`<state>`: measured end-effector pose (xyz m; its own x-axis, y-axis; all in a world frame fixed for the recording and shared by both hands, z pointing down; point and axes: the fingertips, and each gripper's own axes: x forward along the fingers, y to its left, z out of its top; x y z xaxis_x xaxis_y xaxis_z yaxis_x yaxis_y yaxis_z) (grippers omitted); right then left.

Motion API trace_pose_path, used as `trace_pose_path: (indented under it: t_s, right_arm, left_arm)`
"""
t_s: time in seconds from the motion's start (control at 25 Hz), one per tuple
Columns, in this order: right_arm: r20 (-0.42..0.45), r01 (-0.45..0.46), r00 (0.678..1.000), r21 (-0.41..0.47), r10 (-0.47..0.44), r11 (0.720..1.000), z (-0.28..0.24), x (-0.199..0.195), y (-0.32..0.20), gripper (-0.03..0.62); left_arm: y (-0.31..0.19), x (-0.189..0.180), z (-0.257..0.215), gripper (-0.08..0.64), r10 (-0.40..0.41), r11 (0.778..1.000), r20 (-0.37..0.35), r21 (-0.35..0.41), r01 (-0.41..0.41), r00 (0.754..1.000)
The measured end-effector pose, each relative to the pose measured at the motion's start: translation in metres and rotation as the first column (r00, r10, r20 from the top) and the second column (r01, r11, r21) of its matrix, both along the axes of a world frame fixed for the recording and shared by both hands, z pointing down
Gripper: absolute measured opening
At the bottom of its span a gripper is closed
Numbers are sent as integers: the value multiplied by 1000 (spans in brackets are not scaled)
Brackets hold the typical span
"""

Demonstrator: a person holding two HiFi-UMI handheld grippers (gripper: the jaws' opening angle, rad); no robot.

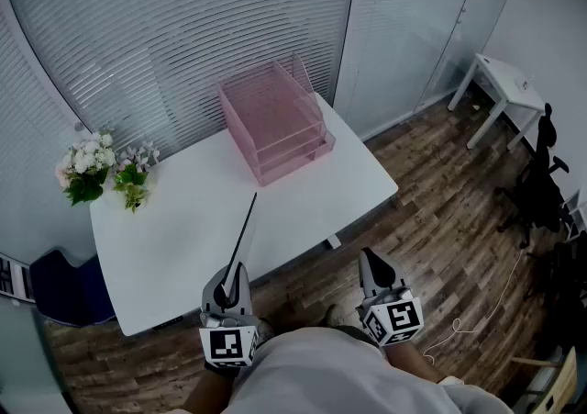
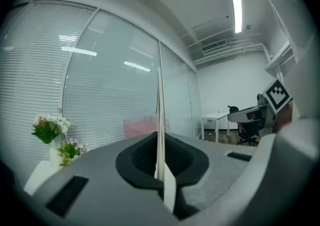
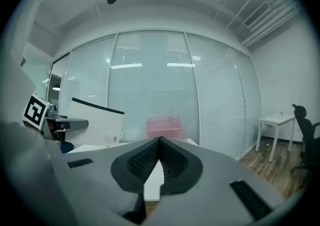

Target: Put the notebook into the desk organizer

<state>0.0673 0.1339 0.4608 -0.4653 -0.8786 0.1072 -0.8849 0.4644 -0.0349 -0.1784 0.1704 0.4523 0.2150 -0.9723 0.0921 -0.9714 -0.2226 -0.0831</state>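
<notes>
While the left gripper hangs over the near edge of the white table, its jaws are pressed together on the notebook, which stands on edge between them. In the left gripper view the notebook shows as a thin pale strip that rises straight up from the closed jaws of the left gripper and splits the scene in two. From the head view it slants forward from the jaws, out over the table and clear of the tabletop. Ahead of this gripper, at the far end of the table, sits the pink desk organizer, well apart from the notebook; in the left gripper view the desk organizer peeks out just to the left of the notebook's edge. Farther to the left of the gripper, near the table's corner, stand the flowers. The right gripper is held off the table's near side, to the right of the left one, over the wooden floor. Its jaws meet at the tips with nothing between them, as the right gripper shows in its own view. Straight ahead of it lies the desk organizer, and to its left the notebook shows broadside, a white cover with a dark top edge. Off to the right of the right gripper stand a small white table and a black office chair.
</notes>
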Motion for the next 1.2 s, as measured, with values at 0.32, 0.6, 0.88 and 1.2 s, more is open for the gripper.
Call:
trace_pose_path:
  t_s: [0.32, 0.6, 0.88, 1.2]
  right_arm:
    - [6, 7, 1000, 5, -7, 1000, -1, 3, -5, 12]
    - [70, 15, 997, -14, -14, 1000, 4, 13, -7, 12]
    - [54, 41, 998, -75, -37, 996, 25, 62, -16, 12]
    - [1, 148, 989, -114, -148, 982, 43, 98, -45, 12]
  left_arm:
    - [-2, 4, 2, 17, -3, 1000, -2, -12, 3, 1000]
    - [-5, 14, 6, 16, 1, 1000, 18, -29, 0, 1000]
    - [-20, 45, 1, 17, -62, 998, 24, -23, 62, 998]
    - [-31, 65, -16, 17, -196, 980, 15, 19, 196, 980]
